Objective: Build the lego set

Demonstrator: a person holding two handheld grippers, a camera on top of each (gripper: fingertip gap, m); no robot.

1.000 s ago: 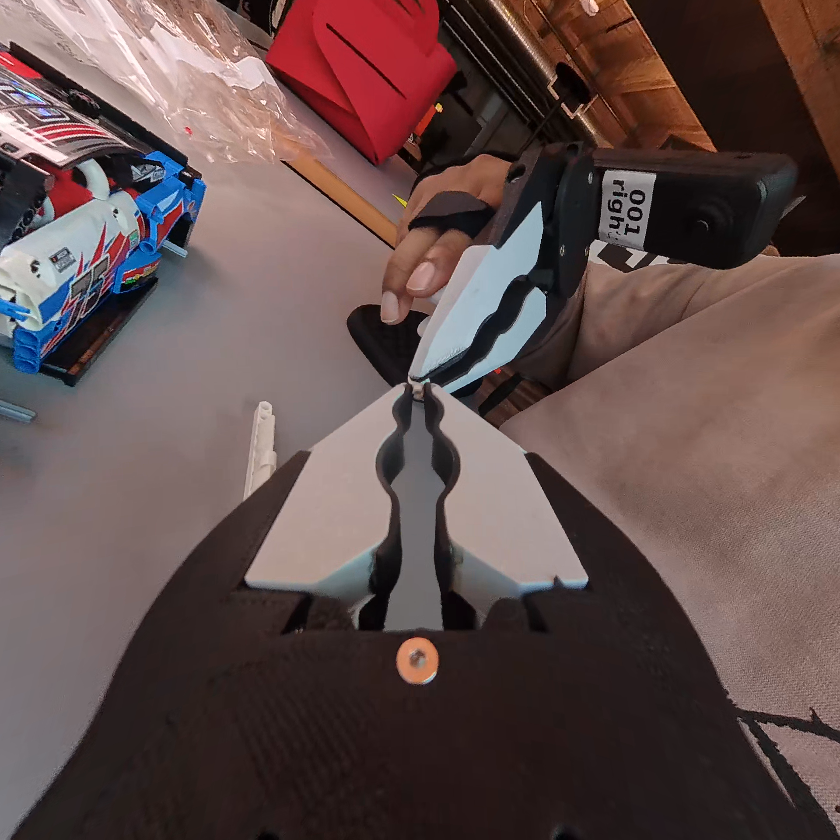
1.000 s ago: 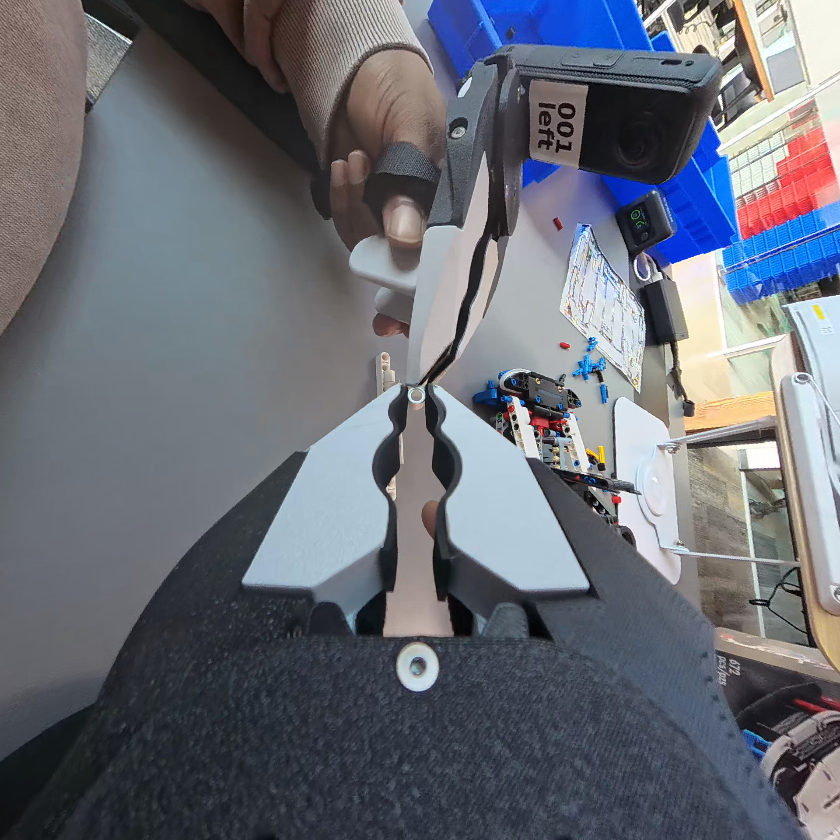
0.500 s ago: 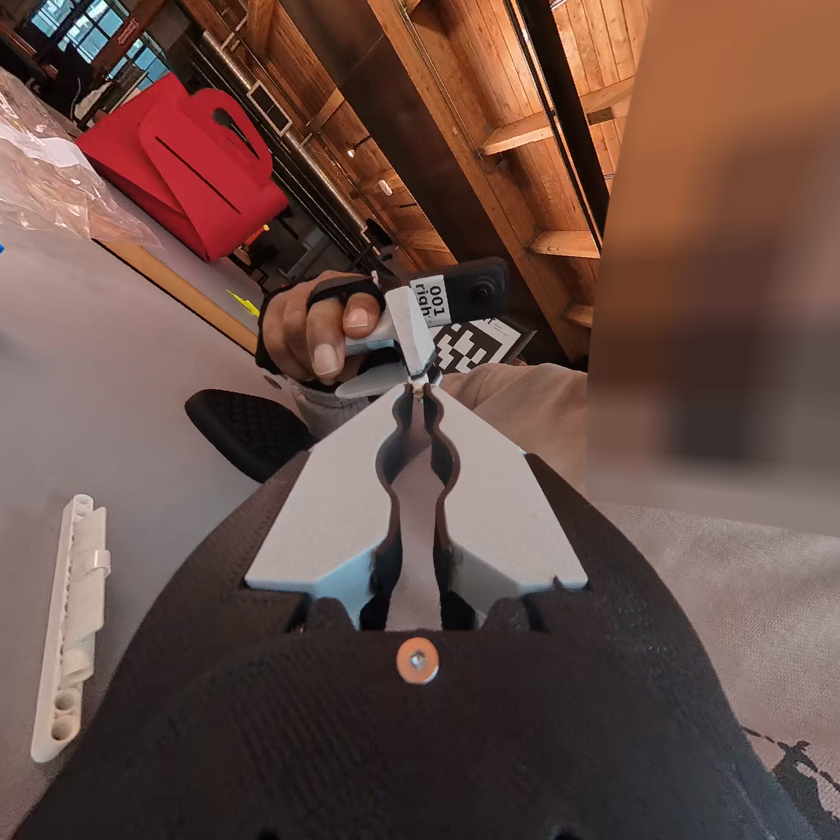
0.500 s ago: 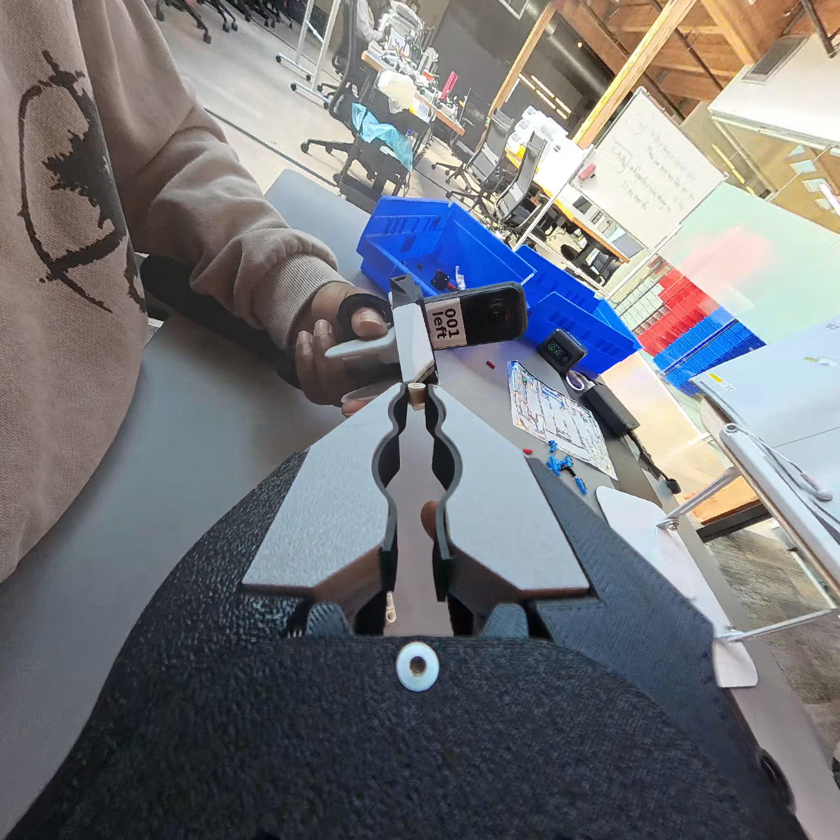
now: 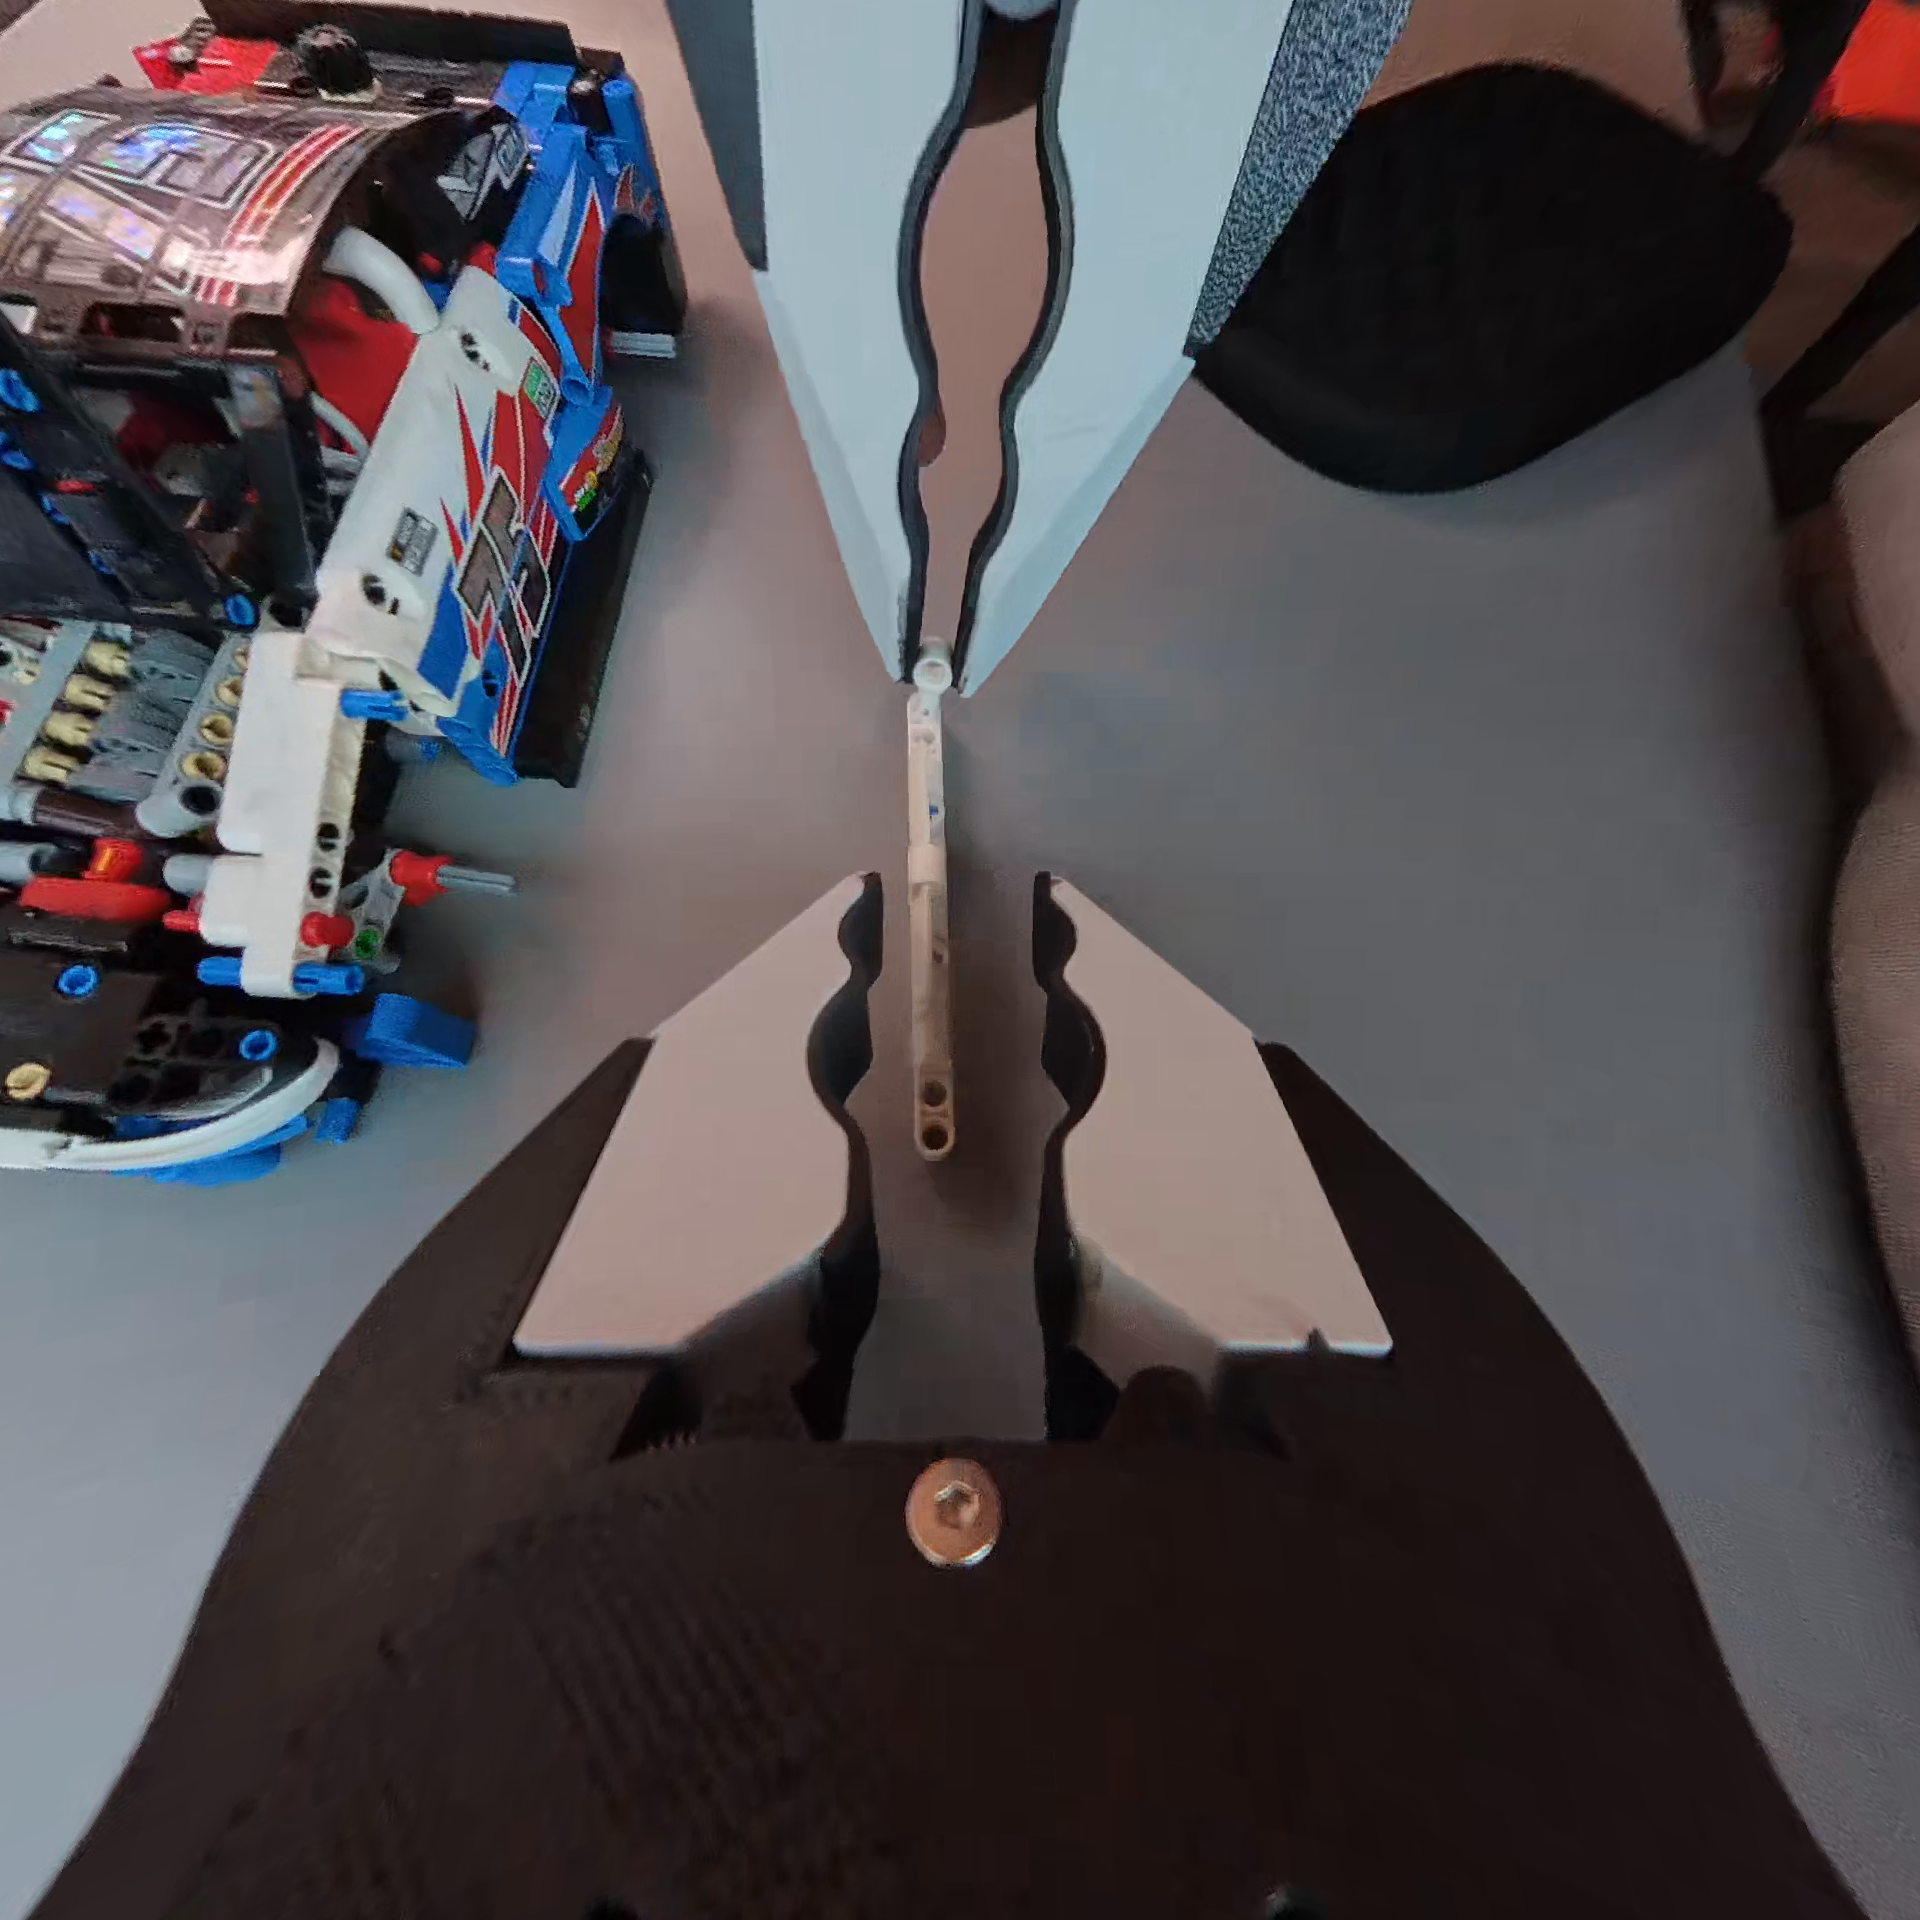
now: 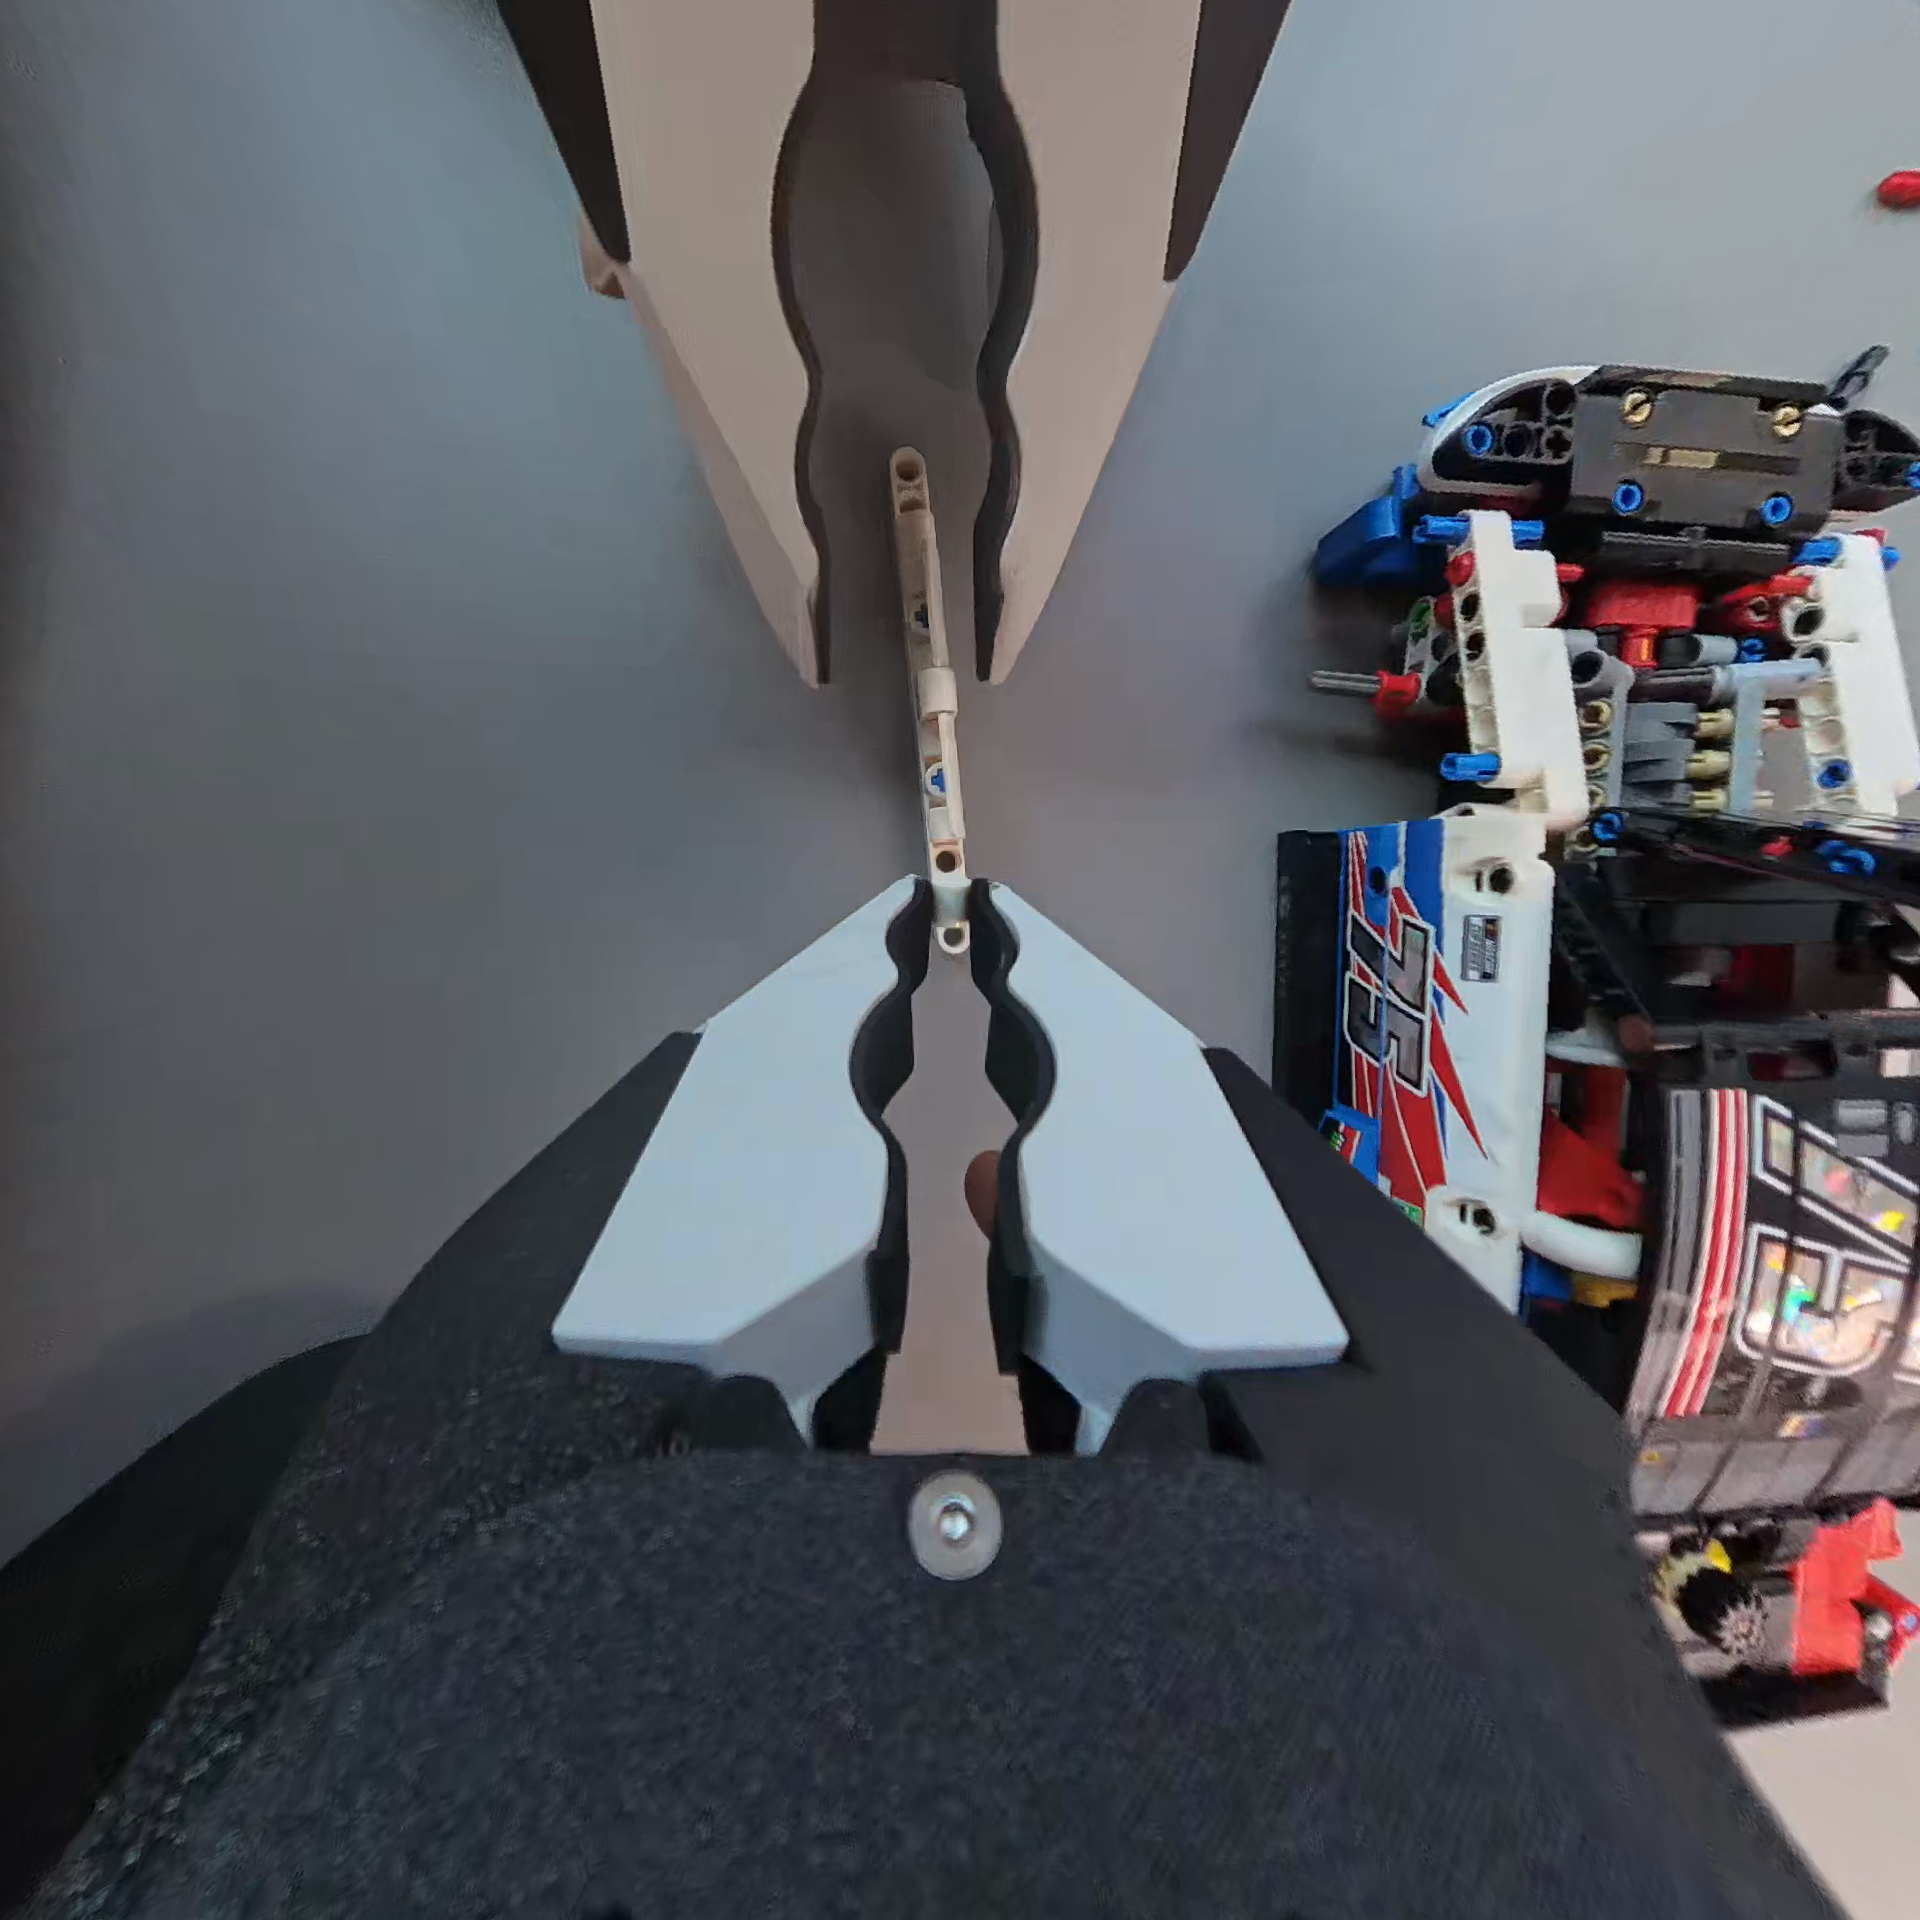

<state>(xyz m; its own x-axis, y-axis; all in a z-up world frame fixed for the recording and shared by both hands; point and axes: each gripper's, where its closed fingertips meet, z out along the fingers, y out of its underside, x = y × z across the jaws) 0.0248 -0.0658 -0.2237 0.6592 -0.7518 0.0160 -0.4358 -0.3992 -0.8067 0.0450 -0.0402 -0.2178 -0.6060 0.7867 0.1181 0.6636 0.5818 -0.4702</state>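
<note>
Presently, by view:
Left wrist, left gripper (image 5: 951, 883): fingers apart, straddling one end of the white beam (image 5: 928, 904) without touching it.
Left wrist, right gripper (image 5: 932, 665): enters from the top, tips pinched on the beam's far end.
Left wrist, surroundings: lego car (image 5: 301, 582) stands at left on the grey table (image 5: 1403, 831); black chair seat (image 5: 1486, 281) upper right.
Right wrist, right gripper (image 6: 951, 899): fingers closed on the near end of the white beam (image 6: 928, 665).
Right wrist, left gripper (image 6: 902, 675): opposite, fingers spread either side of the beam.
Right wrist, lego car (image 6: 1621, 935): at right; a small red piece (image 6: 1899, 185) lies beyond it.
</note>
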